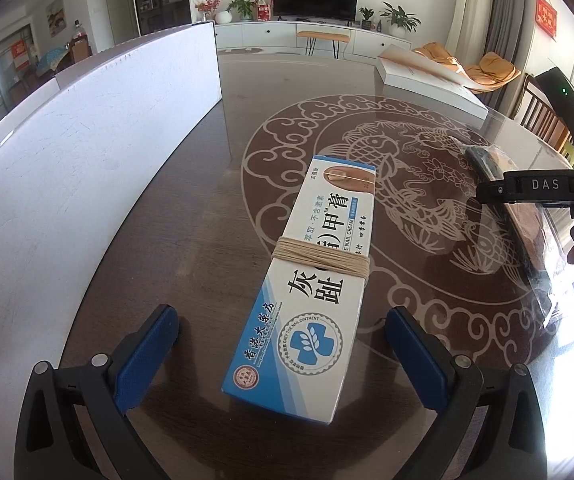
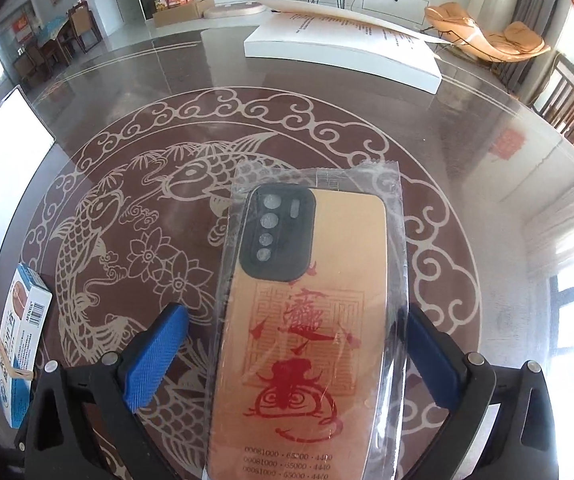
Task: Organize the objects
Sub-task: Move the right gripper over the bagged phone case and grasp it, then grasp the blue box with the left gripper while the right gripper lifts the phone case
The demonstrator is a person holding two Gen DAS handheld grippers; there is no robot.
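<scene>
A white and blue nail cream box [image 1: 311,280], bound with tan string, lies flat on the glass table between the open fingers of my left gripper [image 1: 283,356]. The fingers do not touch it. The box also shows at the left edge of the right wrist view [image 2: 23,344]. A gold phone case in a clear plastic bag [image 2: 307,320] lies between the open fingers of my right gripper [image 2: 295,356]; the bag's edge reaches the right finger [image 2: 431,356]. The right gripper [image 1: 503,192] and the case [image 1: 515,216] show at the right in the left wrist view.
A tall white board [image 1: 87,160] stands on the table along the left. A flat white box [image 2: 343,52] lies at the far side of the round table [image 2: 127,220], which has a fish pattern under glass. Chairs stand beyond the right rim.
</scene>
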